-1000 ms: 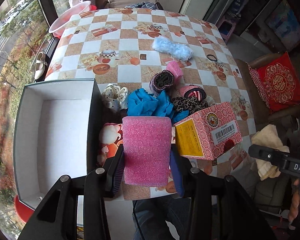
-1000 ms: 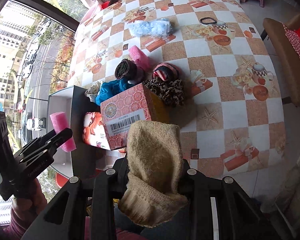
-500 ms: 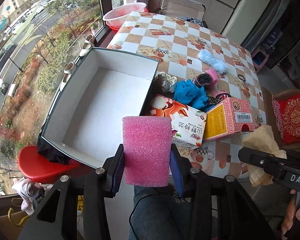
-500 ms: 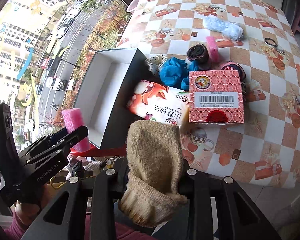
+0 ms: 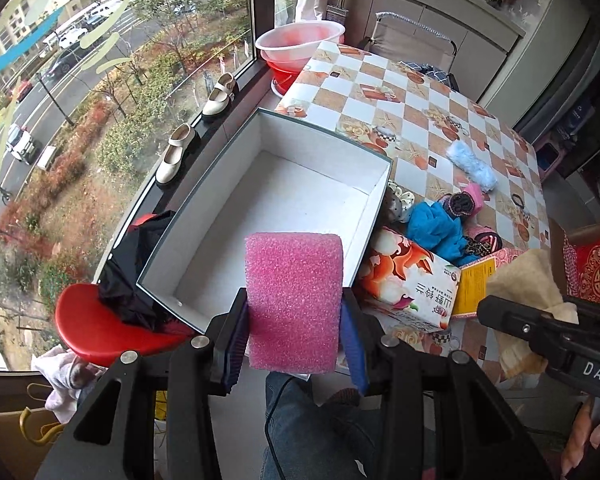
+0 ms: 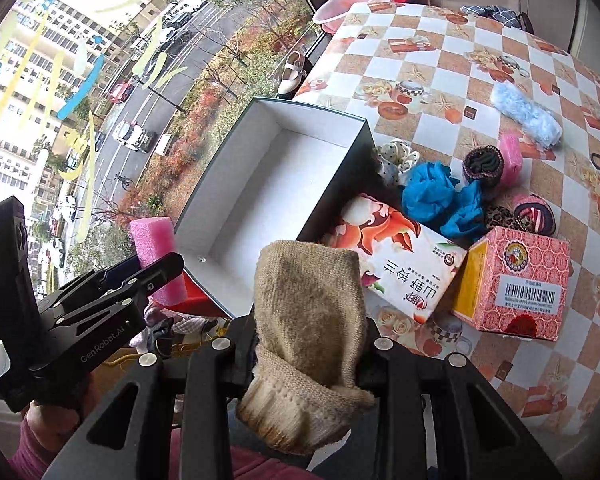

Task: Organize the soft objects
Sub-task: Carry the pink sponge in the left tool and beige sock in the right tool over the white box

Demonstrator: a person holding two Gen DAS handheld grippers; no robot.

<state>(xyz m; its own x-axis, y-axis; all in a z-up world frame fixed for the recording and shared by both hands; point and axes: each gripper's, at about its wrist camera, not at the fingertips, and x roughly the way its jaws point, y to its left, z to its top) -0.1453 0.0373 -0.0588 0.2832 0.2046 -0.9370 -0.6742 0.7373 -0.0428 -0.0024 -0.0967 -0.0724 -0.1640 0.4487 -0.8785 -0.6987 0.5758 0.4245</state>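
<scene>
The left claw (image 5: pixel 294 340) is pinching a pink foam block (image 5: pixel 294 300) between its two blue pads, and the block stands upright above the near edge of the open grey box (image 5: pixel 204 216). The right claw (image 6: pixel 306 360) is pinching a beige knitted sock (image 6: pixel 310 320), whose ribbed cuff hangs down over the claw toward the camera. The box has a white inside with nothing in it, and it sits at the window side of the bench (image 5: pixel 412 104), which is covered with a checked cloth in brown and white. Just beside the box, on its right wall, lies a flowered tissue pack (image 6: pixel 396 256) with orange and white petals, and next to this pack stands a pink carton (image 6: pixel 520 284) with a barcode label. Behind these two lie the other soft things in a loose heap: a blue cloth (image 6: pixel 440 196), a white dotted scrunchie (image 6: pixel 396 158), a dark rolled sock (image 6: pixel 482 164) touching a small pink foam piece (image 6: pixel 512 156), and a leopard pattern scrunchie (image 6: pixel 502 216). A light blue fluffy roll (image 6: pixel 528 114) lies apart, farther on the bench. On the window ledge stand two cream shoes (image 5: pixel 198 128), and a red stool (image 5: pixel 100 332) with a black cloth on it is under the box corner.
</scene>
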